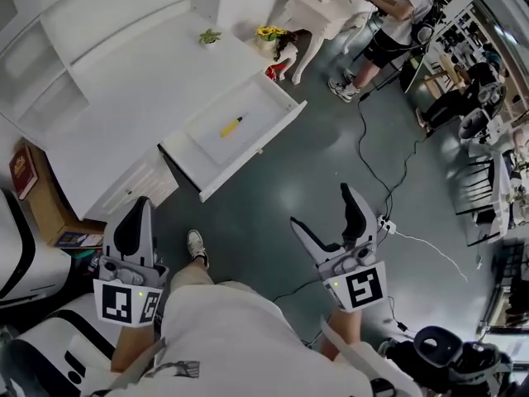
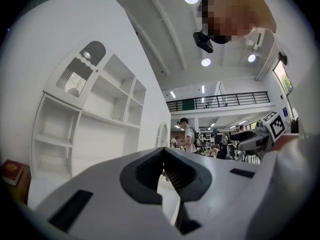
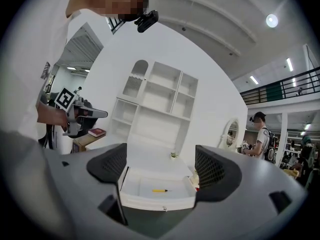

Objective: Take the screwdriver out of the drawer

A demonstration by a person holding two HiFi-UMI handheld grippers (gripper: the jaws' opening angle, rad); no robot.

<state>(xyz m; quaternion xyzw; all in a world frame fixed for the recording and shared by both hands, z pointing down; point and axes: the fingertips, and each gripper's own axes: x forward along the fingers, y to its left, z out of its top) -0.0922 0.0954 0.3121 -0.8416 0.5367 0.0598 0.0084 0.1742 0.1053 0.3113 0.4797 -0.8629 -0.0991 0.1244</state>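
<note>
Approach is the step in hand, as I judge it: the drawer [image 1: 248, 143] already stands pulled out from the white desk [image 1: 124, 98], and the screwdriver [image 1: 231, 126] lies flat on the drawer's floor near the middle, touched by neither of my tools. It is yellow with a dark tip, alone in there.

My right gripper [image 1: 322, 209] is held well short of the drawer with its jaws wide apart and nothing between them. In the right gripper view I look straight through that gap at the open drawer and the screwdriver in it. My left gripper [image 1: 136, 209] hangs beside my leg, jaws pressed together on nothing, pointed past the desk toward the white shelving [image 2: 95, 119].

The next move, I reckon, belongs to the right side: go forward and down into the drawer, clear its front wall, turn so the jaws straddle the screwdriver across its length, and get the tips low — it lies flat, so there is little to pinch.

Writing is scarce. Each gripper's cube carries a black-and-white square marker, a pattern and not words. A red book [image 1: 22, 170] sits left of the desk; its cover print is too small to read.
</note>
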